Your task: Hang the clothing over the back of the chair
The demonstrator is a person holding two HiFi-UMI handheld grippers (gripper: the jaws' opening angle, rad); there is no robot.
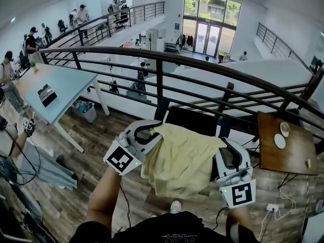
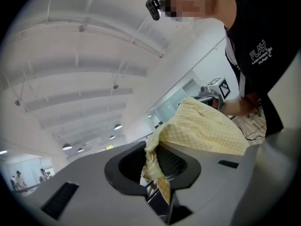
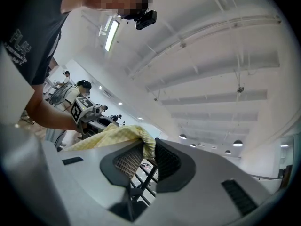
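Note:
A pale yellow checked garment point(image 1: 182, 161) hangs spread between my two grippers, in front of a black chair point(image 1: 190, 119) that stands by the railing. My left gripper point(image 1: 152, 131) holds the garment's upper left corner, and the yellow fabric point(image 2: 151, 159) sits bunched between its dark pads. My right gripper point(image 1: 226, 147) holds the upper right corner, where a fold of the cloth point(image 3: 146, 147) is caught between its pads. The garment hangs just short of the chair's backrest and covers its lower part and the seat.
A dark metal railing point(image 1: 157, 59) curves behind the chair, with a drop to a lower floor beyond. A brown wooden table point(image 1: 283, 146) stands close at the right, a pale blue table point(image 1: 55, 92) at the left. Grey fabric point(image 1: 45, 168) and a power strip point(image 1: 273, 207) lie on the floor.

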